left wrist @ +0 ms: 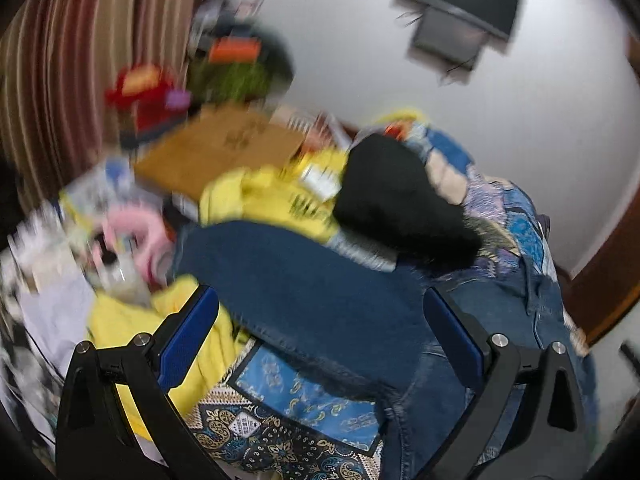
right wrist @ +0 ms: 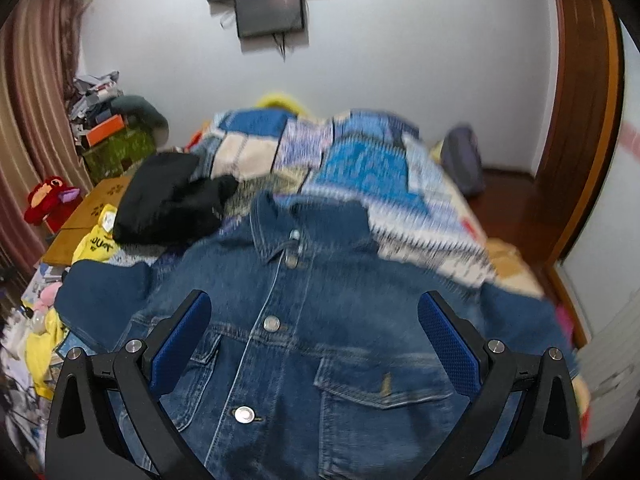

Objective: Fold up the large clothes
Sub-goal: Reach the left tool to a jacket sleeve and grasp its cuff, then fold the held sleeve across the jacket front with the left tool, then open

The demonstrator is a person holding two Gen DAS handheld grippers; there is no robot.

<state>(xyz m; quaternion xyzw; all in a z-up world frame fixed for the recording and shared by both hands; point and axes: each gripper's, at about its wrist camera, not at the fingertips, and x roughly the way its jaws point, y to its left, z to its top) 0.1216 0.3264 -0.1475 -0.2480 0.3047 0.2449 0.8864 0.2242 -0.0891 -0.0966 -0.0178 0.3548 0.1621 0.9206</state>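
A blue denim jacket [right wrist: 312, 344] lies front-up and buttoned on a patterned blue bedspread [right wrist: 360, 160], collar toward the far wall. My right gripper [right wrist: 316, 336] is open and empty, hovering over the jacket's chest between the two pockets. In the left wrist view the jacket's left sleeve [left wrist: 304, 280] stretches across the bed. My left gripper [left wrist: 320, 328] is open and empty, just above that sleeve. The left view is blurred by motion.
A black garment [right wrist: 168, 200] and yellow clothes [left wrist: 272, 196] lie at the bed's left side. A cardboard box [left wrist: 216, 152], a red plush toy [right wrist: 48, 196] and clutter stand by the striped curtain [left wrist: 80, 60]. A wooden door frame [right wrist: 584, 120] is on the right.
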